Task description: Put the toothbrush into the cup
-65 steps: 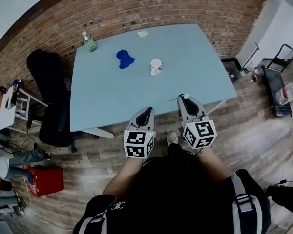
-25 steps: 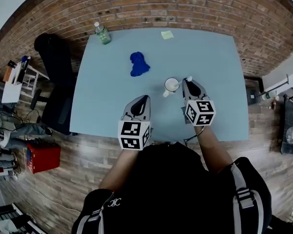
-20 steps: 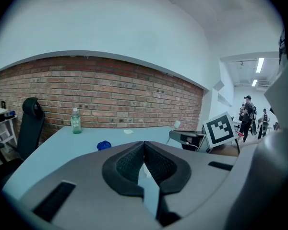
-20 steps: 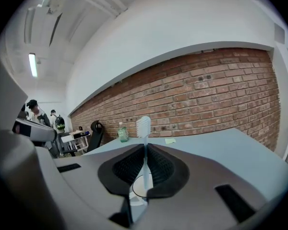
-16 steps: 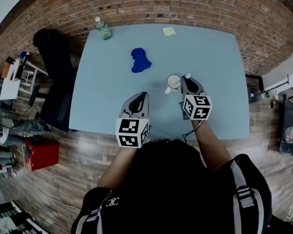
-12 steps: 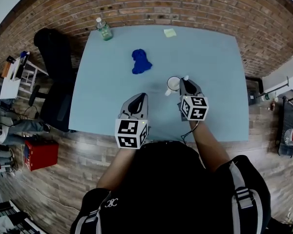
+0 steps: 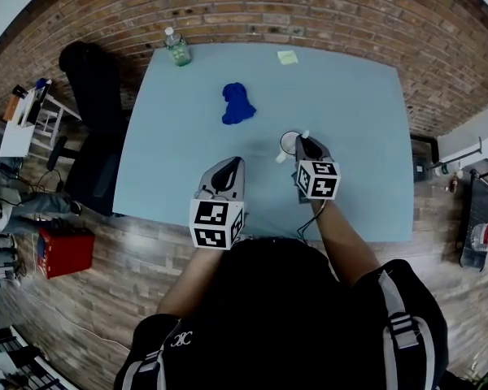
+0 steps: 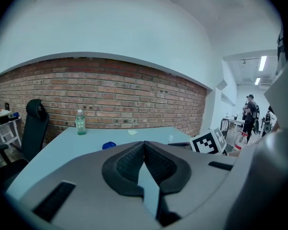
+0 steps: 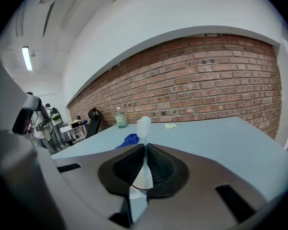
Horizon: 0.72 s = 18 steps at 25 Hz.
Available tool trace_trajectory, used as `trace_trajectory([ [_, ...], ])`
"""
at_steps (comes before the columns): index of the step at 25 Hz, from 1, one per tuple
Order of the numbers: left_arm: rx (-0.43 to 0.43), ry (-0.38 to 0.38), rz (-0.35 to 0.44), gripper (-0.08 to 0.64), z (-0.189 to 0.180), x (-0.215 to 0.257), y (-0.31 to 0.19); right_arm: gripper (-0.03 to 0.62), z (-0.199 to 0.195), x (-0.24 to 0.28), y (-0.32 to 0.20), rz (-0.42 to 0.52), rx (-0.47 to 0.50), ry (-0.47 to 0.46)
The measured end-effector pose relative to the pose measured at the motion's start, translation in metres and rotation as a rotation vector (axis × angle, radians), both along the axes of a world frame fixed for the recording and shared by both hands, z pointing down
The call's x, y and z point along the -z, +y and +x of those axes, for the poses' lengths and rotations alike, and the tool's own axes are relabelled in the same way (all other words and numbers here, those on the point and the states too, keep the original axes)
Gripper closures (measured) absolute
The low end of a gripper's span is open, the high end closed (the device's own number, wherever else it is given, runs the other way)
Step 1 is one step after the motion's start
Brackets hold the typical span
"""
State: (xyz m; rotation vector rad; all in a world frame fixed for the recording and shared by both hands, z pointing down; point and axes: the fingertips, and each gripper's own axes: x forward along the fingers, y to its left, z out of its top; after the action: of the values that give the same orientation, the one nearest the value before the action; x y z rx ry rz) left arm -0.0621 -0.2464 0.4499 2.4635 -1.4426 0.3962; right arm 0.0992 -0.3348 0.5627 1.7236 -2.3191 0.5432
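Close work over a pale blue rectangular table (image 7: 179, 161), mid-frame.
The left gripper (image 7: 234, 162), lower centre, has its jaws pressed together and empty. The right gripper (image 7: 306, 141) clamps a white plastic toothbrush (image 9: 143, 124) upright, just beside the white ceramic cup (image 7: 288, 142), centre-right.

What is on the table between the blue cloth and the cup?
Nothing. In the head view, only bare table separates the blue cloth and the cup.
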Motion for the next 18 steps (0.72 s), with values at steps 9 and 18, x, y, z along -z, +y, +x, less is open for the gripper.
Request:
trace_trajectory([
  [9,0.018,0.000,-0.006,0.551,-0.005,-0.002,-0.004,0.557,-0.006,-0.018,-0.007,-0.045,0.006,-0.004],
  [18,0.027,0.002,-0.005,0.551,-0.008,-0.003,-0.006,0.557,-0.004,-0.023,-0.013,-0.054,-0.004,0.014],
])
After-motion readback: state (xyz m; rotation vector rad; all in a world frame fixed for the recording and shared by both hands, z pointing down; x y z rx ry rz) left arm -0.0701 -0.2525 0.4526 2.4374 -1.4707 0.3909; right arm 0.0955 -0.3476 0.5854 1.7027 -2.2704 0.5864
